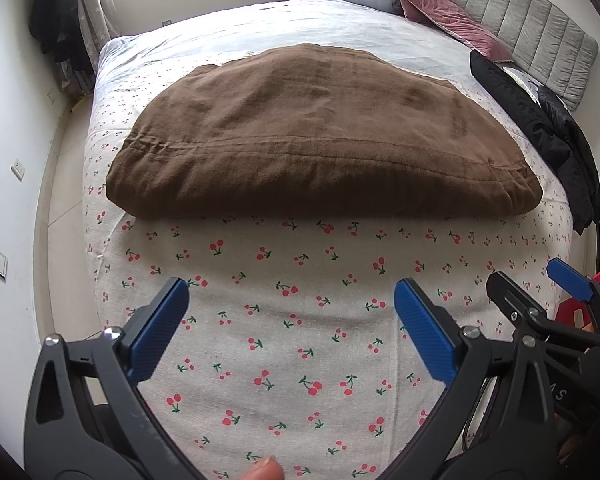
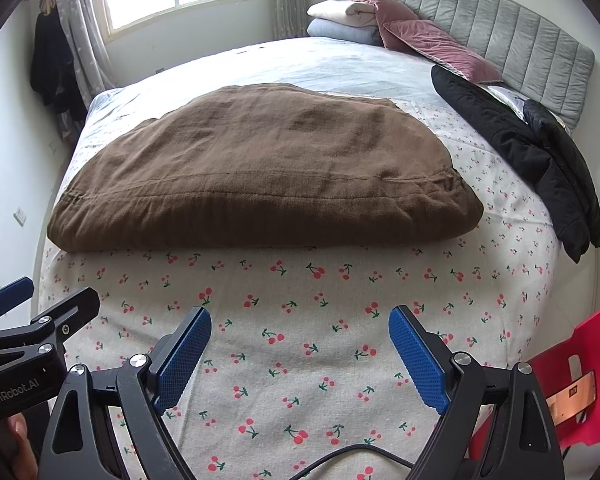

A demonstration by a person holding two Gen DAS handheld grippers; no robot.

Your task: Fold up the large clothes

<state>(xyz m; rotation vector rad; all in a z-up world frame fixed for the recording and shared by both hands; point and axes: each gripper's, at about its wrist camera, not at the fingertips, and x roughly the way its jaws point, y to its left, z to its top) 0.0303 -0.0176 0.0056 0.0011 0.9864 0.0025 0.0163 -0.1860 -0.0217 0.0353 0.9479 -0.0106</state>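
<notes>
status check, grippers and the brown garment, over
Left gripper open, empty. Right gripper open, empty. Brown garment folded flat on bed, untouched. Black jacket off to the side, path clear.

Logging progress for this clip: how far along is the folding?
Done: the brown garment lies folded into a thick bundle on the cherry-print sheet. In hand: nothing; left gripper and right gripper are open, short of it. Possibly left: the black jacket lies unfolded near the headboard.
</notes>
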